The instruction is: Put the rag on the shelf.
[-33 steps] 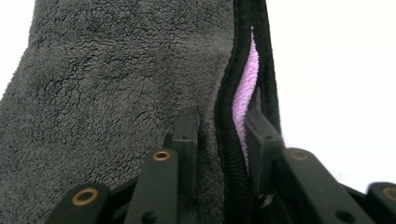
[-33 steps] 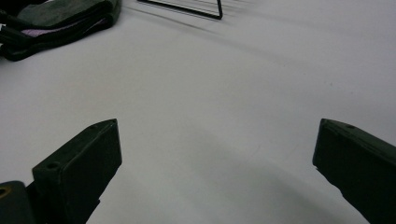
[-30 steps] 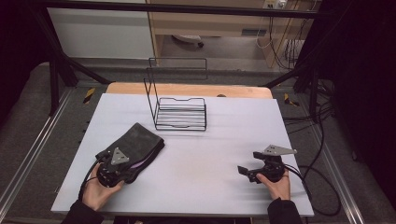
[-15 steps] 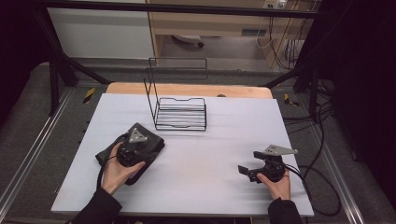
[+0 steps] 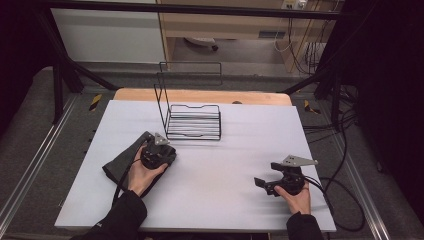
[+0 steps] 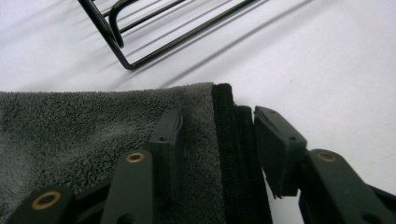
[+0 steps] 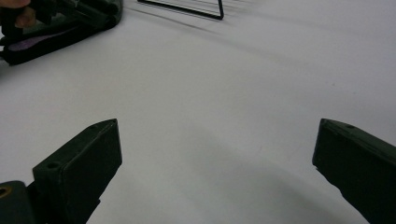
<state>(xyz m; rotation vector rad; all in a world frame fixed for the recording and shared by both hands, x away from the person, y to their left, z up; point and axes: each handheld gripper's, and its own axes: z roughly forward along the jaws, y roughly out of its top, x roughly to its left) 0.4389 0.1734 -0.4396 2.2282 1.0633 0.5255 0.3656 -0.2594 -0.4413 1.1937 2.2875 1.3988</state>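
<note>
White table (image 5: 210,200), wooden strip along far edge. Black wire rack (image 5: 192,117) on table's far middle, tall back frame on its left side; corner of rack (image 6: 121,51) seen in left gripper view just beyond towel edge, apart from it.

Dark grey towel (image 5: 120,162), folded, flat on table's left half, near-left of rack, not touching it. Fuzzy pile, thick black hem (image 6: 229,140) on its rack-side edge in left gripper view.

Left gripper (image 5: 156,152) over towel's far corner, held by left hand (image 5: 142,175), dark sleeve, cable trailing back over towel. Left gripper (image 6: 217,149) straddling folded hem: one jaw lying on top of towel, other jaw off the edge beside hem, over bare table. Jaws partly open, just been closing in on hem; hem between them, outer pad right at the edge, inner pad with a gap still showing, no clear squeeze yet, nothing lifted.

Right gripper (image 5: 267,184) on table's right near side, well apart from towel and rack, held by right hand (image 5: 297,200), grey three-cornered plate on top, cable running off right. Right gripper (image 7: 217,154) jaws wide open, nothing between them, bare table below. Left gripper and towel edge far off at top left of right gripper view.
</note>
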